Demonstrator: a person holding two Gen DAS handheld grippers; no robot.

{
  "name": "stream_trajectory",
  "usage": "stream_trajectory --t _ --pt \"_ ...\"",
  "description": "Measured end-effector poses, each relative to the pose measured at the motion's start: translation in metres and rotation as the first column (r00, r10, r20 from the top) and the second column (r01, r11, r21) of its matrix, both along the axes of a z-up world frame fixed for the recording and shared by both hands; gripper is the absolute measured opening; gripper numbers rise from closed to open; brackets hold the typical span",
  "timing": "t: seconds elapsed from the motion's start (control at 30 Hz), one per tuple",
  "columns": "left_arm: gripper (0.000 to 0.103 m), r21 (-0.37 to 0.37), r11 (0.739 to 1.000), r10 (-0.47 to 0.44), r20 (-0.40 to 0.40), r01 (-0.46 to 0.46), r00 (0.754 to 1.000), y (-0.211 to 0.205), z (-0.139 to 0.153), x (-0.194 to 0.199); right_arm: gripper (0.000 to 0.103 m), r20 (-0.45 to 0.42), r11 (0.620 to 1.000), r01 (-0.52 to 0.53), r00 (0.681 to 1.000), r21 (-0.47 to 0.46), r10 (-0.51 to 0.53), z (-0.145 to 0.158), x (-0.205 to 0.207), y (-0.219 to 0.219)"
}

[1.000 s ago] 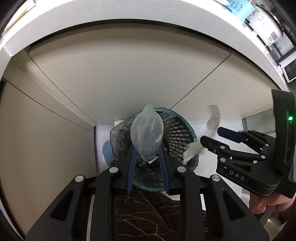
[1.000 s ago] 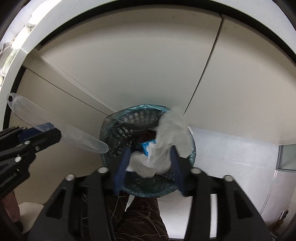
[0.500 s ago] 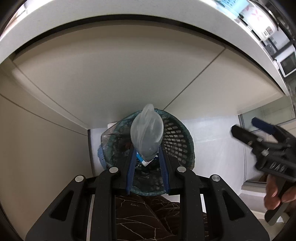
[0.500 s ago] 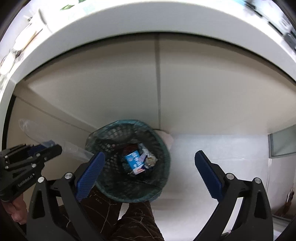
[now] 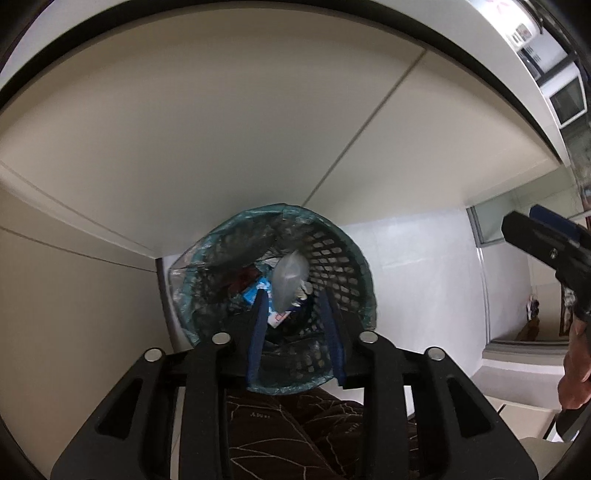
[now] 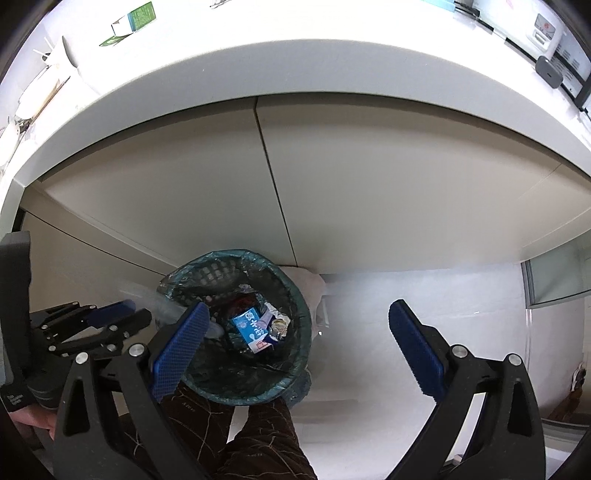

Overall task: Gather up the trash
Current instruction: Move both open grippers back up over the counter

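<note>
Two grippers hang over the mesh trash basket point(image 5: 332, 251) with us pointing steeply down so whatever drops lands inside its blue liner. Our left gripper point(image 5: 295, 314) has its jaws opening — the clear plastic bag point(image 5: 290, 280) sits just past the blue pads, over the basket mouth, apparently let go; the pads no longer seem to press it, though blur makes that hard to confirm. Our right gripper point(image 6: 295, 339) is spread wide and empty, off to the side. A blue milk carton point(image 6: 253, 328) and crumpled foil already lie in the basket. More litter, a green carton point(image 6: 138, 16), waits on the counter point(image 6: 295, 66). Basket bottom is dark — other contents unreadable; the counter top is cut off by the lens edge.
</note>
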State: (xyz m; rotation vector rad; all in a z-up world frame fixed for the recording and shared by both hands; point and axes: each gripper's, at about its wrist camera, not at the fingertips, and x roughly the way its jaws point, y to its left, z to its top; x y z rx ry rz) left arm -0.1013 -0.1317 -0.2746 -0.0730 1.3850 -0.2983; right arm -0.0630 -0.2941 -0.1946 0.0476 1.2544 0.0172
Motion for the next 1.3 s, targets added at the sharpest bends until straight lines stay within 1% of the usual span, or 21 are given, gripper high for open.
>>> stream_trajectory --t 0.03,0.1,0.17,0.2,0.23,0.27,0.33,0.4,0.47,0.5,0.57,0.67,0.77,0.83,0.93,1.0,1.13,1.23,1.3 --pt "0.036 0.003 1.000 -0.001 0.004 0.001 1.000 -0.002 0.001 0.001 0.094 0.000 1.000 0.004 1.000 0.000 -0.004 0.000 0.000 -0.002" --pt "0.047 0.002 1.000 0.001 0.015 -0.001 1.000 -0.004 0.003 0.002 0.094 0.005 1.000 0.012 1.000 -0.002 -0.012 0.001 -0.001 -0.005" --pt "0.054 0.007 1.000 0.007 0.018 -0.007 1.000 -0.006 0.008 0.004 0.094 0.009 1.000 0.023 1.000 -0.010 -0.023 0.005 -0.001 -0.009" --pt "0.055 -0.002 1.000 0.011 0.023 -0.011 1.000 -0.004 0.012 0.004 0.094 0.013 0.999 0.034 0.999 -0.007 -0.034 0.008 -0.001 -0.011" --pt "0.061 -0.006 1.000 0.020 0.030 -0.020 0.999 -0.003 0.017 0.005 0.094 0.018 0.999 0.045 0.999 0.003 -0.045 0.011 -0.001 -0.013" --pt "0.069 -0.003 1.000 0.028 0.038 -0.028 0.999 -0.001 0.024 0.006 0.094 0.022 0.999 0.053 0.998 0.004 -0.053 0.014 0.000 -0.014" --pt "0.075 -0.011 0.999 0.051 0.064 -0.050 0.997 0.004 0.040 0.008 0.094 0.031 0.998 0.057 0.998 0.001 -0.057 0.023 0.002 -0.016" --pt "0.086 -0.008 0.997 0.071 0.073 -0.071 0.995 0.008 0.054 0.011 0.094 0.051 0.999 0.051 0.997 0.002 -0.051 0.035 0.005 -0.016" --pt "0.088 -0.032 0.997 0.075 0.089 -0.073 0.993 0.012 0.068 0.013 0.094 0.071 0.999 0.048 0.996 0.004 -0.049 0.048 0.009 -0.015" --pt "0.092 -0.039 0.997 0.072 0.099 -0.068 0.992 0.012 0.075 0.015 0.094 0.078 0.999 0.050 0.996 0.007 -0.050 0.054 0.012 -0.016" --pt "0.097 -0.037 0.997 0.073 0.131 -0.068 0.989 0.013 0.093 0.017 0.094 0.088 0.998 0.056 0.994 0.024 -0.057 0.064 0.017 -0.016" --pt "0.097 -0.050 0.997 0.072 0.157 -0.065 0.985 0.011 0.112 0.022 0.094 0.092 0.998 0.049 0.994 0.038 -0.052 0.077 0.026 -0.015" --pt "0.097 -0.050 0.997 0.074 0.169 -0.067 0.983 0.010 0.127 0.029 0.094 0.104 0.998 0.043 0.993 0.050 -0.048 0.096 0.038 -0.014" --pt "0.097 -0.047 0.997 0.075 0.186 -0.068 0.980 0.012 0.136 0.034 0.094 0.112 0.997 0.038 0.993 0.062 -0.044 0.102 0.044 -0.012" --pt "0.097 -0.056 0.994 0.099 0.193 -0.090 0.976 0.017 0.152 0.041 0.094 0.125 0.998 0.027 0.992 0.052 -0.033 0.116 0.055 -0.010" --pt "0.097 -0.046 0.994 0.103 0.211 -0.096 0.972 0.020 0.159 0.047 0.094 0.145 0.999 0.023 0.989 0.048 -0.029 0.127 0.061 -0.010" --pt "0.097 -0.046 0.993 0.115 0.230 -0.108 0.966 0.025 0.176 0.059 0.094 0.170 0.997 0.022 0.985 0.069 -0.034 0.146 0.076 -0.012" --pt "0.096 -0.038 0.992 0.125 0.257 -0.120 0.958 0.029 0.190 0.066 0.094 0.192 0.999 0.007 0.981 0.052 -0.017 0.160 0.089 -0.009" --pt "0.096 -0.044 0.991 0.133 0.257 -0.126 0.957 0.034 0.197 0.074 0.094 0.204 0.999 -0.005 0.979 0.043 -0.004 0.167 0.097 -0.005"
